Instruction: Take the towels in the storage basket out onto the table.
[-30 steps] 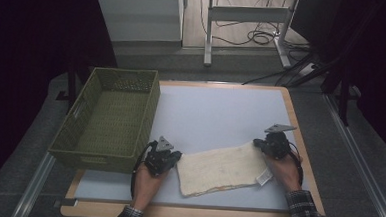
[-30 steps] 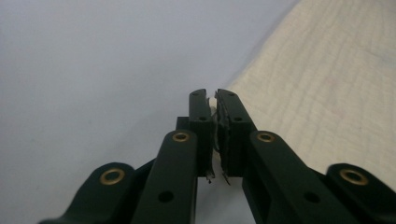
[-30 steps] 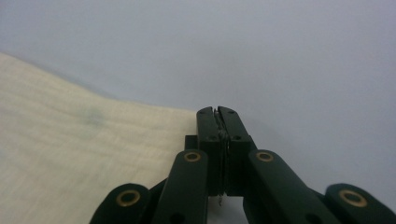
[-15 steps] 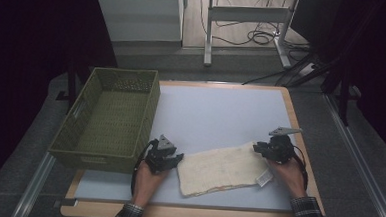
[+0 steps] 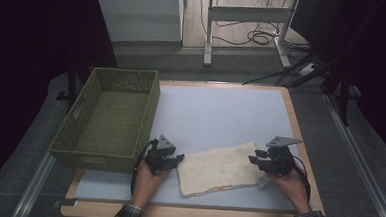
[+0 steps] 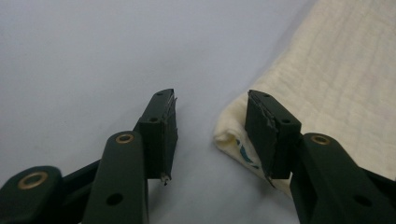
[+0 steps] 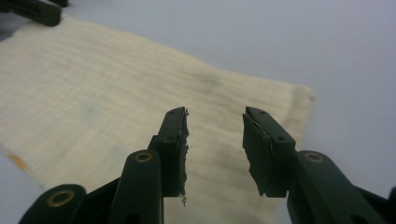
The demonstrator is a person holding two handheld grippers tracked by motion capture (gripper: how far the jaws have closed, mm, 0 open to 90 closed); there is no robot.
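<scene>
Surface: pale grey-blue table mat [image 5: 220, 115] on a wooden-edged table [image 5: 299, 139]; dark room behind, with cables on the floor beyond the far edge.
Cloth: cream, quilted rectangular cloth [image 5: 219, 167] lies flat on the mat near the person's edge, between the two grippers, its long side running slightly uphill to the right in the high view. Folded double at the left end, where a bit of blue print shows inside the fold [image 6: 245, 154].
Basket: olive-green woven rectangular basket [image 5: 111, 118] stands at the left side of the table, well apart from the cloth.
Left gripper: left gripper [image 5: 171, 160] sits just beside the cloth's left end. In the left gripper view [image 6: 210, 135] its jaws stand apart and have just been opening; bare mat shows between them. One jaw lies against the folded corner of the cloth, the other rests clear on the mat. No pinch on the fabric.
Right gripper: right gripper [image 5: 255, 159] is over the cloth's right end, a grey three-cornered plate on top. In the right gripper view [image 7: 215, 149] the jaws stand apart above the cloth and have just been opening; the fabric lies flat below the gap, not clamped.
Hands: both hands hold the gripper bodies from the near side; checked sleeve cuffs show at the bottom edge.
</scene>
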